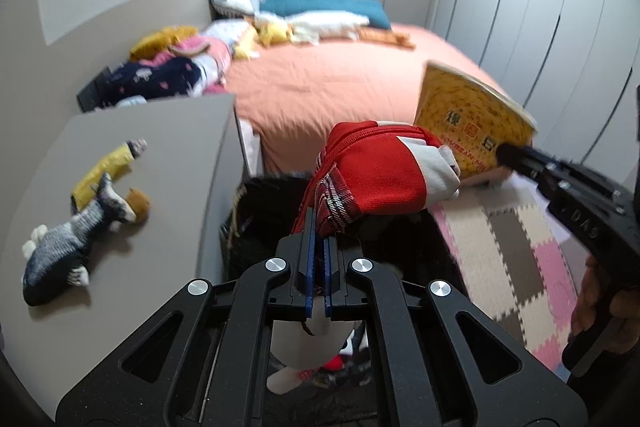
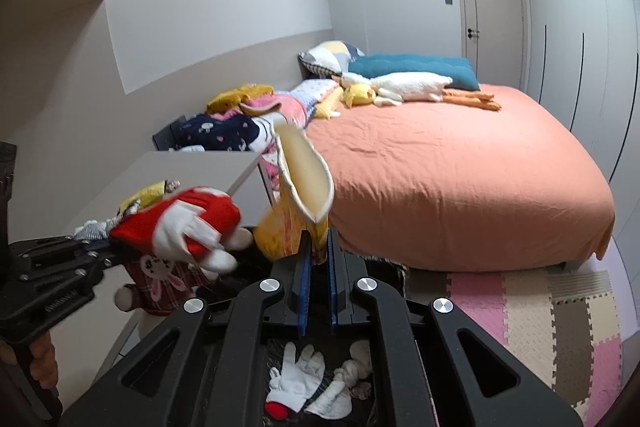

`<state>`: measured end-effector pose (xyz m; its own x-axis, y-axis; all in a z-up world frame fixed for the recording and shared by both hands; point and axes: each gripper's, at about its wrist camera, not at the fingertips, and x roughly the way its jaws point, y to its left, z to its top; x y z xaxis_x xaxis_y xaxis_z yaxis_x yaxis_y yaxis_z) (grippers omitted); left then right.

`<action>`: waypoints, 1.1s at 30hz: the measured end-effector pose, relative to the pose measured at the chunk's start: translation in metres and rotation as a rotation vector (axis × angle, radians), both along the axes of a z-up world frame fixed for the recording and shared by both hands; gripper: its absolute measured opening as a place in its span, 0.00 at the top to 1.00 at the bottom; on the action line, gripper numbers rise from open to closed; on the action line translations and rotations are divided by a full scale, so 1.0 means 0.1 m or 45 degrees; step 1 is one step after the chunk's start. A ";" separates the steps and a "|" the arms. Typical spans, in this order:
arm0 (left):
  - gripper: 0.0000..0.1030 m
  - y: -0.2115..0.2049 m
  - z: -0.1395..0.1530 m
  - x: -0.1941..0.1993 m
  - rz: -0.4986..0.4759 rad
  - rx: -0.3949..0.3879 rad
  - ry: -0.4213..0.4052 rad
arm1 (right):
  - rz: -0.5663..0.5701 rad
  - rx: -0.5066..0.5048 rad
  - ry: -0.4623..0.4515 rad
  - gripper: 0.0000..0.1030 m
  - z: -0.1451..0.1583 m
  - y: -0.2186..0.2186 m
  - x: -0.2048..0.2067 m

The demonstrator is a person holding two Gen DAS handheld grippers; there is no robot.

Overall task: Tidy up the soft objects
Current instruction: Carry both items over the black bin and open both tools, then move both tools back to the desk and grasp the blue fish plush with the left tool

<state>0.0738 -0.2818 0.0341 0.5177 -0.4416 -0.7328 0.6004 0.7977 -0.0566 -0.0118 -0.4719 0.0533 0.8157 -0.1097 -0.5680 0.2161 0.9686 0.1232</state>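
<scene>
Left wrist view: left gripper (image 1: 320,247) fingers pinch a red doll (image 1: 372,171); right gripper (image 2: 318,247) fingers pinch a yellow bag (image 2: 304,187). Likely next: lower both into the dark bin (image 1: 260,227) below.

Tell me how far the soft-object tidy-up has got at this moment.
Done: white gloves and other soft pieces already lie in the dark bin below. In hand: the left hand-held gripper pinches a red and white plush; the right hand-held gripper grips a yellow soft bowl, both above the bin. Left: the shark plush and yellow toy on the grey table.
</scene>
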 end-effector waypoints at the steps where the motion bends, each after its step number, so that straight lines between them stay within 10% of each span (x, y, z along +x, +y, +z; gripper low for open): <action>1: 0.72 -0.03 -0.05 0.02 0.005 0.020 0.033 | -0.017 0.010 -0.003 0.56 -0.01 -0.01 0.00; 2: 0.51 -0.03 -0.08 0.04 0.016 0.030 0.042 | -0.032 0.014 -0.011 0.45 -0.01 -0.01 0.00; 3: 0.09 -0.01 -0.08 0.04 0.051 0.035 0.017 | -0.058 0.010 -0.030 0.38 0.00 -0.02 -0.02; 4: 0.06 0.05 -0.04 0.00 0.094 0.010 -0.058 | -0.078 0.002 -0.045 0.38 0.00 -0.03 -0.04; 33: 0.06 0.63 -0.07 0.21 0.319 0.027 -0.104 | 0.020 0.028 -0.008 0.32 -0.12 0.24 0.25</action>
